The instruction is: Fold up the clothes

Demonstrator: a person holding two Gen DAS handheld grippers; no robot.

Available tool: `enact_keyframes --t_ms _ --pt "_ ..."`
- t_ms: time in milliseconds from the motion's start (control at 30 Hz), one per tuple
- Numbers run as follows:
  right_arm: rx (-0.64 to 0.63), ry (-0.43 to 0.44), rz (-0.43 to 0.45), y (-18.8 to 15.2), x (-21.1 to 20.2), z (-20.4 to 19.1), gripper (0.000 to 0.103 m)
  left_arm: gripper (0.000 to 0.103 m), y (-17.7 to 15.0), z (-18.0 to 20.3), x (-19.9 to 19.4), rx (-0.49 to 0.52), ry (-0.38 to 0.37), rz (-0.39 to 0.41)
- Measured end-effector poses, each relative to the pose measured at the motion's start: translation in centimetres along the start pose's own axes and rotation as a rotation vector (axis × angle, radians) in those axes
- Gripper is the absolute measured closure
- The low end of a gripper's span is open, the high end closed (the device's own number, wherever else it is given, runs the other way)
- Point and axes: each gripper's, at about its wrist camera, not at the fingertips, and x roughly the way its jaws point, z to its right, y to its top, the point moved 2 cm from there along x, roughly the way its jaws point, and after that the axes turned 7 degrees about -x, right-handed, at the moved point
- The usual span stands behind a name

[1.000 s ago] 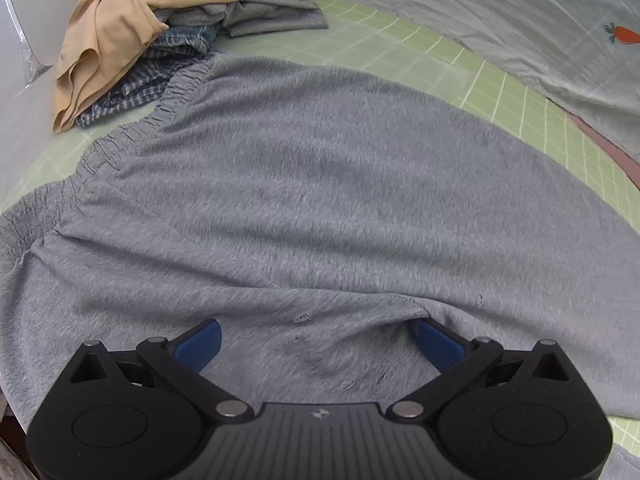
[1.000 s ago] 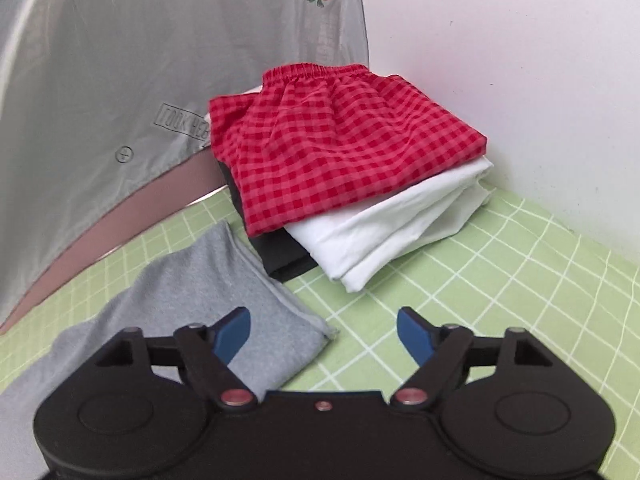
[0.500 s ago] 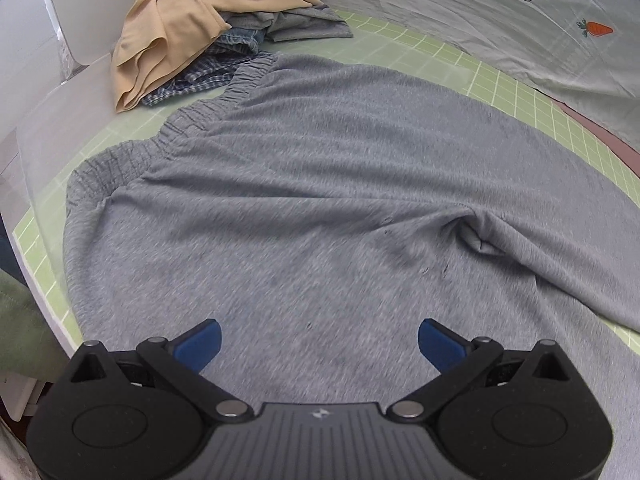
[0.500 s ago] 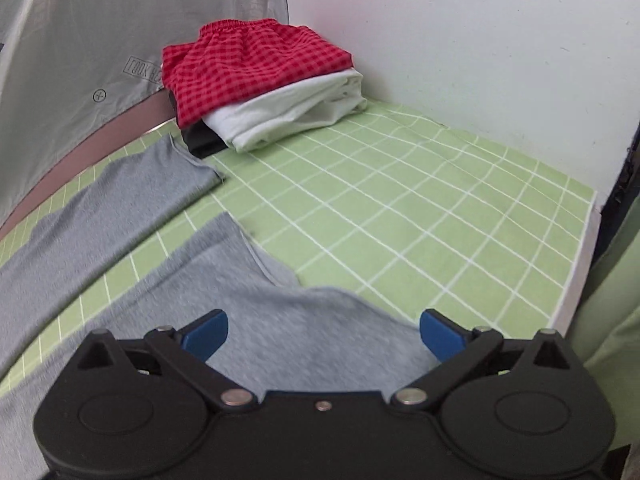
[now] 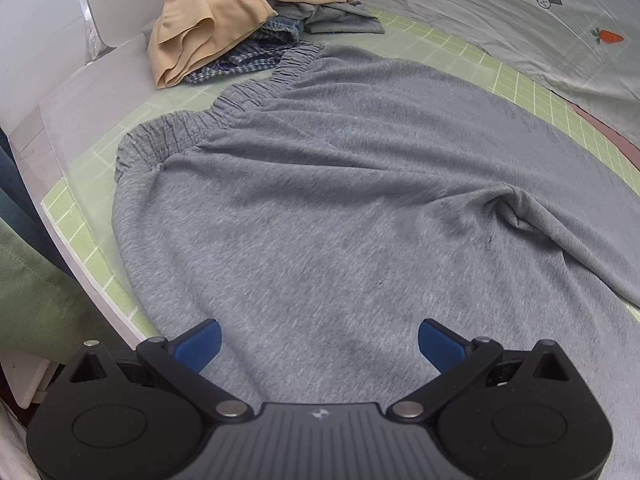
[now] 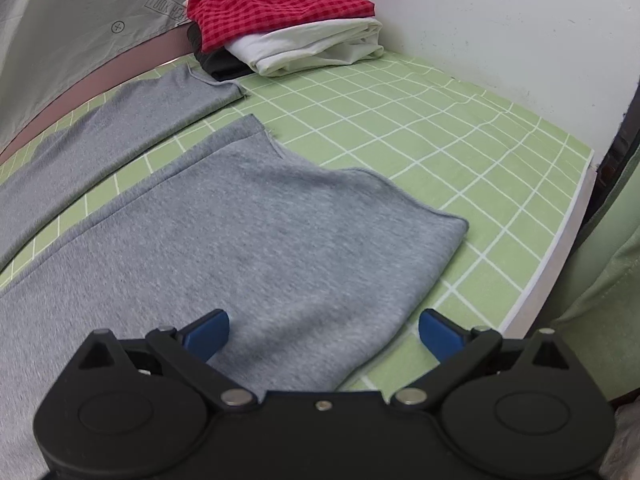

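Grey sweatpants (image 5: 340, 168) lie spread flat on a green grid mat (image 5: 520, 84). Their gathered waistband (image 5: 224, 108) points to the far left in the left wrist view, and a crease bunches at the crotch (image 5: 512, 208). My left gripper (image 5: 320, 344) hovers open above the near hip part, its blue pads wide apart and holding nothing. In the right wrist view the two legs lie side by side: the near leg (image 6: 256, 240) ends in a cuff edge (image 6: 440, 216), the far leg (image 6: 132, 120) runs behind it. My right gripper (image 6: 324, 332) is open over the near leg's end.
A heap of unfolded clothes, tan on top (image 5: 232, 12), sits beyond the waistband. A folded stack with red checked shorts (image 6: 276, 8) over white (image 6: 316, 48) and black stands by the wall. A grey carrot-print sheet (image 5: 520, 12) lies behind the mat. The table edge (image 6: 560, 248) runs at right, with green fabric (image 6: 608, 264) beyond.
Both grippers have drawn back toward the table's near edge. The left view now takes in the whole waistband; the right view went from the folded stack to the near leg's cuff.
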Motion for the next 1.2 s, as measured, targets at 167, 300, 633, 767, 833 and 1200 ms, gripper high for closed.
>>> enact_keyframes --t_ms 167,300,633,767,833,1200 --pt "0.041 -0.015 -0.017 -0.3 -0.4 -0.6 0.016 0.000 0.9 -2.4 0.4 -0.034 0.010 0.007" --pt "0.072 -0.042 -0.023 -0.3 -0.7 -0.7 0.025 0.000 2.1 -4.7 0.9 -0.078 0.036 0.014" --pt "0.174 -0.095 -0.030 -0.2 -1.0 -0.5 0.031 0.010 6.1 -11.2 3.3 -0.219 0.130 0.011" --pt "0.208 -0.121 -0.021 0.2 -1.2 -0.5 0.066 0.029 7.2 -13.1 4.4 -0.257 0.156 -0.005" --pt "0.215 -0.109 -0.024 0.5 -1.3 -0.3 0.087 0.045 7.4 -13.4 4.8 -0.261 0.134 -0.009" --pt "0.278 -0.074 0.078 2.6 -4.4 0.8 0.102 0.101 8.8 -12.5 3.7 -0.276 0.107 0.087"
